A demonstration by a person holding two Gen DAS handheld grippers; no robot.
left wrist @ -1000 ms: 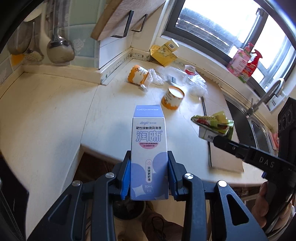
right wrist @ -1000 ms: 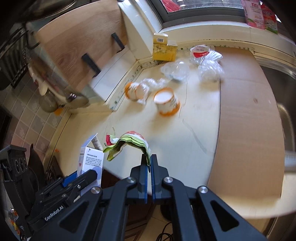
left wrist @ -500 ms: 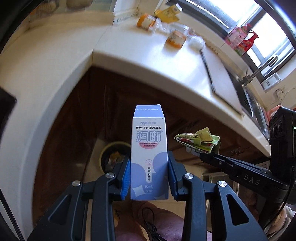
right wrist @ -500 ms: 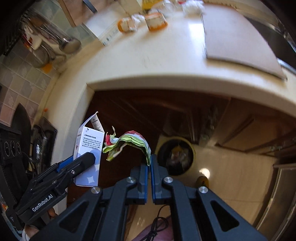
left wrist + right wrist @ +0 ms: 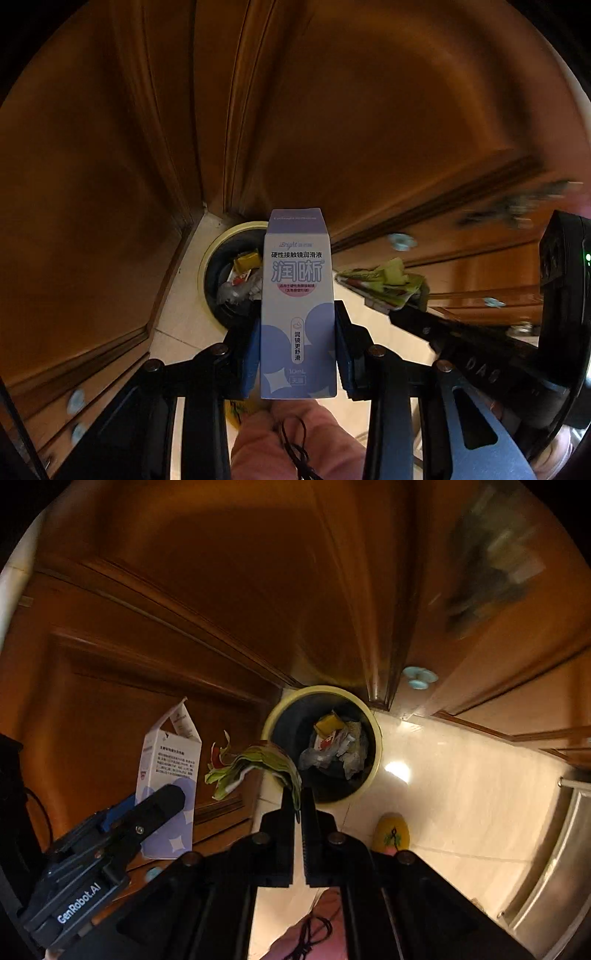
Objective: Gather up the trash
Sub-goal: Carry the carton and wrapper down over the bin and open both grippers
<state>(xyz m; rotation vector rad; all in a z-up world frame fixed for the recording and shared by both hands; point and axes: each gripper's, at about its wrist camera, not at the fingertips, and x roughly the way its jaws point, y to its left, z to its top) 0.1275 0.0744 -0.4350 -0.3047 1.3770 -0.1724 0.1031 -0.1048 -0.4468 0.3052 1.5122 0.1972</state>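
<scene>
Mid-task: bin [image 5: 373, 716] on floor already has some trash. Left tongs [image 5: 297, 354] clamp upright lens-fluid box [image 5: 297, 295], right tongs [image 5: 298, 808] pinch crumpled wrapper [image 5: 258, 764], both near bin, neither dropped yet.

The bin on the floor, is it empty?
No, the bin already holds crumpled wrappers, white, yellow and red, lying against its dark inside.
</scene>
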